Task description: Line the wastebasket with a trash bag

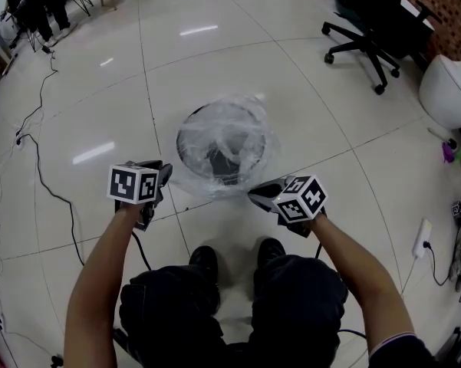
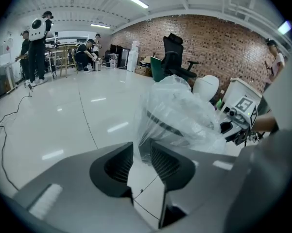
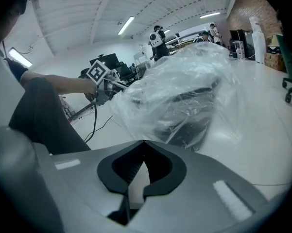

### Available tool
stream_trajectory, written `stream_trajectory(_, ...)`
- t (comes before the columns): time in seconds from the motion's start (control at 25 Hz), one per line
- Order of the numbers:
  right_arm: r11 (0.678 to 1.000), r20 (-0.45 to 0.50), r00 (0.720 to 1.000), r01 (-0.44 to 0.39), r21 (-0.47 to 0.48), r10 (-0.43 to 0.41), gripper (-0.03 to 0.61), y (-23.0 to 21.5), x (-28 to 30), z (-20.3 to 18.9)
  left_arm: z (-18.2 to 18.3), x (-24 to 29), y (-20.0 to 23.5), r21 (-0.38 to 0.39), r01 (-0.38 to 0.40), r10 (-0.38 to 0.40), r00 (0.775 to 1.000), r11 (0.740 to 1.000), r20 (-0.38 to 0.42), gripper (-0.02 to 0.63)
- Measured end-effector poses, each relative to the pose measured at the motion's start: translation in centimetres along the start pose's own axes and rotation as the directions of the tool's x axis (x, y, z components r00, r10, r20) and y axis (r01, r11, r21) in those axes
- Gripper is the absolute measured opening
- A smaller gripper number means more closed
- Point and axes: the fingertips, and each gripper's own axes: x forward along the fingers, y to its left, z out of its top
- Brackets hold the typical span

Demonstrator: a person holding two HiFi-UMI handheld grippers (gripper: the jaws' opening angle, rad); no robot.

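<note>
L claw [image 2: 141,154]: jaws part open, floor [image 1: 307,90] showing thru gap betw pads. Bag [image 1: 228,133] edge film hangs into gap at tips; can't tell if it touches a pad. R claw [image 3: 143,142]: jaws closed, tips meeting right at bag's near edge; can't tell if film's pinched. Bag's clear, draped loose over basket [image 1: 224,164], spilling past rim. Basket stands upright on floor, just ahead of my shoes [image 1: 205,261], betw both claws. Chair [image 1: 372,41] well off, far R.
</note>
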Motion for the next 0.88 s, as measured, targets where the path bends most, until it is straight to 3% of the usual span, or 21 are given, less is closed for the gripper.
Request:
stream_trajectory(0.44, 0.997, -0.005, 1.0, 0.03, 0.077, -0.03, 0.002, -3.9, 2.7, -1.0, -1.7, 2.1, 1.9, -0.022, -0.027, 0.026, 0.998, 0.999, -0.051, 0.11)
stream_trajectory(0.88, 0.983, 0.064, 0.993, 0.09, 0.158, -0.101, 0.002, -8.7, -0.3, 0.1, -0.2, 5.9, 3.6, -0.025, -0.014, 0.012, 0.998, 1.0, -0.066, 0.109)
